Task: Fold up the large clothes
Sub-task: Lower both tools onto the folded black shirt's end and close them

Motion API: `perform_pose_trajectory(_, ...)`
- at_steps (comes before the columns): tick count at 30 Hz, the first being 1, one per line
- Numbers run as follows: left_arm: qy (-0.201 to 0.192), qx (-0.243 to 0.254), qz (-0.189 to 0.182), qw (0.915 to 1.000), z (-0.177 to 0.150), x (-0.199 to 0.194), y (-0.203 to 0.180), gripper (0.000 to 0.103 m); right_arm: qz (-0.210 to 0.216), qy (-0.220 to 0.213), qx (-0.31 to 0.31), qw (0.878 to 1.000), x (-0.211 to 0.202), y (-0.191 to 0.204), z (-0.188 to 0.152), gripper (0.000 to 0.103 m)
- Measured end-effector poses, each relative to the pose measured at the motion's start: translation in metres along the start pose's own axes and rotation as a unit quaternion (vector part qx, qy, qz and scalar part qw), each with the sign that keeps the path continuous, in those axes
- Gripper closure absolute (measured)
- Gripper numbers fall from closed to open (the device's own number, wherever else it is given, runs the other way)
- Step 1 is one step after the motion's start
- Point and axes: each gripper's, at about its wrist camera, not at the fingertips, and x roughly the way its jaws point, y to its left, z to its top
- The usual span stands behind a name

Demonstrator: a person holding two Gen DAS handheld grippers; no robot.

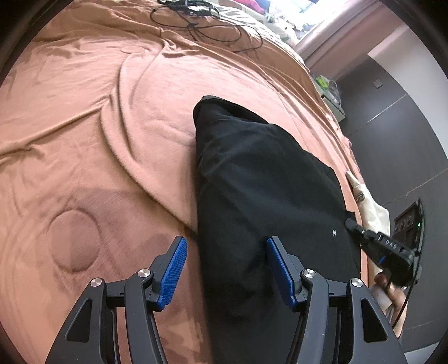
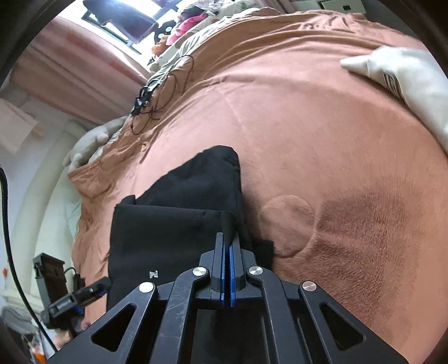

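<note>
A black garment (image 1: 260,179) lies folded into a long strip on the brown bedspread (image 1: 112,112). My left gripper (image 1: 225,246) is open, its blue pads (image 1: 175,268) straddling the garment's left edge just above it. In the right wrist view the black garment (image 2: 179,212) lies ahead and to the left. My right gripper (image 2: 227,238) is shut on a fold of the garment's edge, which sticks up between the fingertips. The right gripper also shows in the left wrist view (image 1: 350,224) at the garment's right edge.
Black cables (image 1: 201,25) lie at the far end of the bed. A cream garment (image 2: 408,81) lies on the bedspread (image 2: 322,140) at the far right. Pillows and clothes (image 2: 179,25) sit near the window. A dark wall (image 1: 397,140) runs past the bed edge.
</note>
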Motion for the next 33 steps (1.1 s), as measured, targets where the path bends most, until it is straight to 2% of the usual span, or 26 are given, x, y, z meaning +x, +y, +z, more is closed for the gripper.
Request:
perform_pose_trajectory(3, 0.005, -0.003, -0.001, 1.0, 0.002, 0.011, 0.001, 0.042, -0.009, 0.004, 0.001, 1.0, 0.006, -0.007, -0.002, 0.102)
perform_pose_trajectory(5, 0.008, -0.007, -0.001, 0.9999, 0.003, 0.018, 0.004, 0.036, -0.018, 0.009, 0.002, 1.0, 0.01, -0.012, -0.003, 0.102)
perform_pose_trajectory(8, 0.014, -0.024, -0.005, 0.9996, 0.002, 0.023, 0.01, 0.034, -0.015, 0.019, 0.007, 1.0, 0.011, -0.014, -0.002, 0.103)
perform_pose_trajectory(10, 0.015, -0.029, -0.006, 0.9995, 0.003, 0.02, 0.011, 0.034, -0.012, 0.022, 0.007, 1.0, 0.005, -0.01, 0.002, 0.098)
perform_pose_trajectory(11, 0.013, -0.025, -0.003, 0.9996, 0.004, 0.018, 0.011, 0.035, -0.006, 0.023, 0.009, 1.0, 0.001, -0.009, 0.003, 0.093)
perform_pose_trajectory(13, 0.011, -0.022, -0.003, 0.9997, 0.003, 0.014, 0.01, 0.035, -0.001, 0.019, 0.006, 1.0, -0.009, -0.005, 0.004, 0.072)
perform_pose_trajectory(14, 0.012, -0.024, -0.01, 0.9996, 0.003, 0.013, 0.01, 0.035, -0.007, 0.014, 0.002, 1.0, -0.013, -0.004, 0.005, 0.053)
perform_pose_trajectory(15, 0.014, -0.025, -0.016, 0.9995, 0.002, 0.013, 0.01, 0.035, -0.011, 0.01, -0.001, 1.0, -0.017, -0.003, 0.005, 0.047)
perform_pose_trajectory(21, 0.021, -0.027, -0.034, 0.9988, -0.002, 0.017, 0.006, 0.036, 0.048, 0.05, 0.037, 0.997, -0.009, -0.021, 0.001, 0.047)
perform_pose_trajectory(26, 0.02, -0.028, -0.038, 0.9987, 0.0, 0.018, 0.008, 0.036, 0.075, 0.087, 0.051, 0.992, 0.011, -0.031, -0.005, 0.047)
perform_pose_trajectory(33, 0.024, -0.035, -0.046, 0.998, 0.006, 0.03, 0.013, 0.036, 0.125, 0.118, 0.057, 0.983, 0.033, -0.032, 0.004, 0.046)
